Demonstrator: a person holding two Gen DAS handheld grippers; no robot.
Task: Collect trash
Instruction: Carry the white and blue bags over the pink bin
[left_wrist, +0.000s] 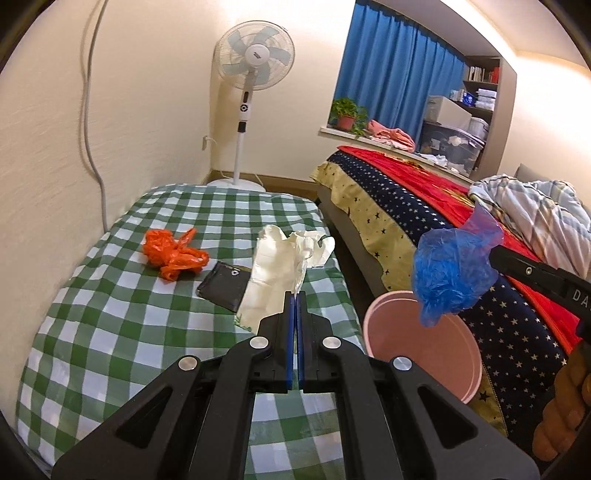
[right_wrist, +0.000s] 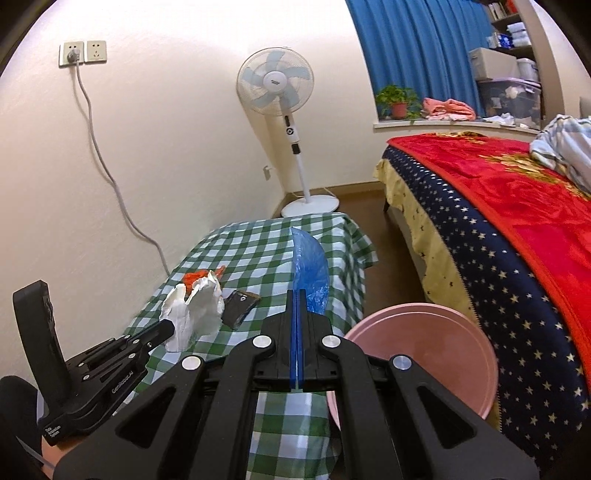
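The left gripper (left_wrist: 295, 295) reaches forward over the near half of the green-checked cloth (left_wrist: 110, 314), held level, its jaws pressed together on a pinch of the white plastic bag (left_wrist: 280, 273). From the tips the bag hangs and spreads away, its lower part draped on the cloth and partly covering the dark flat packet (left_wrist: 221, 284) just to its left. Further left and a little farther off, the crumpled orange bag (left_wrist: 171, 254) lies on the cloth by itself.

The right gripper (right_wrist: 297, 295) is held to the right of the cloth's edge, its jaws clamped on the blue plastic bag (right_wrist: 310, 266). In the left wrist view that bag (left_wrist: 452, 273) hangs bunched from the black tips that come in from the right, dangling above the far rim of the pink bucket (left_wrist: 424, 354), clear of it. The person's right hand (left_wrist: 565, 413) grips the handle at the lower right edge of that view.

The bucket stands on the floor between the checked cloth and the bed with the starred navy cover (right_wrist: 480, 280). A white pedestal fan (right_wrist: 277, 85) stands in the far corner by the wall
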